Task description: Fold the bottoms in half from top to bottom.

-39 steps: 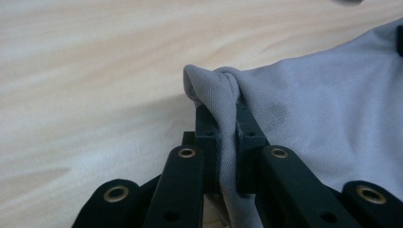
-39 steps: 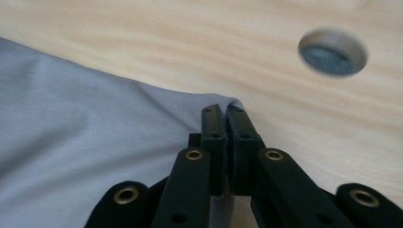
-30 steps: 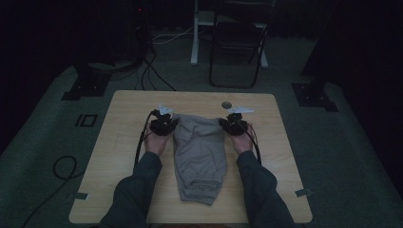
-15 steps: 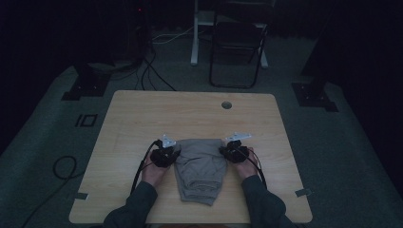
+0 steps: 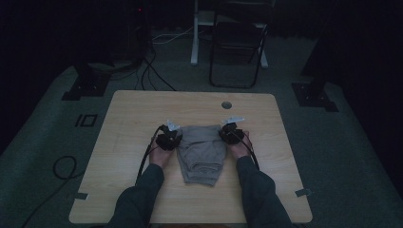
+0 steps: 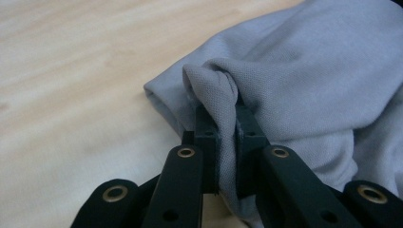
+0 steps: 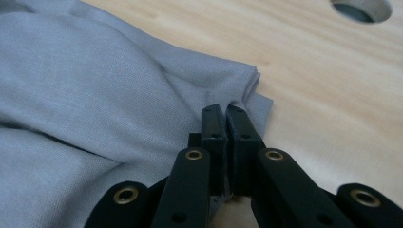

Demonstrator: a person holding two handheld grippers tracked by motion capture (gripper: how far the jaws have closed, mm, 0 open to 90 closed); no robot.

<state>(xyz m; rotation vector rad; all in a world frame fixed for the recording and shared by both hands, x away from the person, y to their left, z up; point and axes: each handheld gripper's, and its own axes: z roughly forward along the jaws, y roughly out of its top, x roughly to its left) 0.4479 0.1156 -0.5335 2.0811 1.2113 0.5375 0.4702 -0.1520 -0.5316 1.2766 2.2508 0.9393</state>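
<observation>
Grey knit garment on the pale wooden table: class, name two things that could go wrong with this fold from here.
1. The right gripper pinches only a thin edge of the grey knit garment, so that corner might slip free.
2. The left gripper holds a bunched wad, which could leave a lump or crooked fold on the pale wooden table.

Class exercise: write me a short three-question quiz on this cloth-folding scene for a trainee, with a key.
1. True or false: the left gripper has its fingers shut on a bunched fold of the grey garment.
2. What does the right gripper grip? A) a cable B) the garment's corner C) nothing
3. What round feature sits in the wooden table beyond the right gripper?

Key: 1 true; 2 B; 3 a hole through the tabletop.
</observation>
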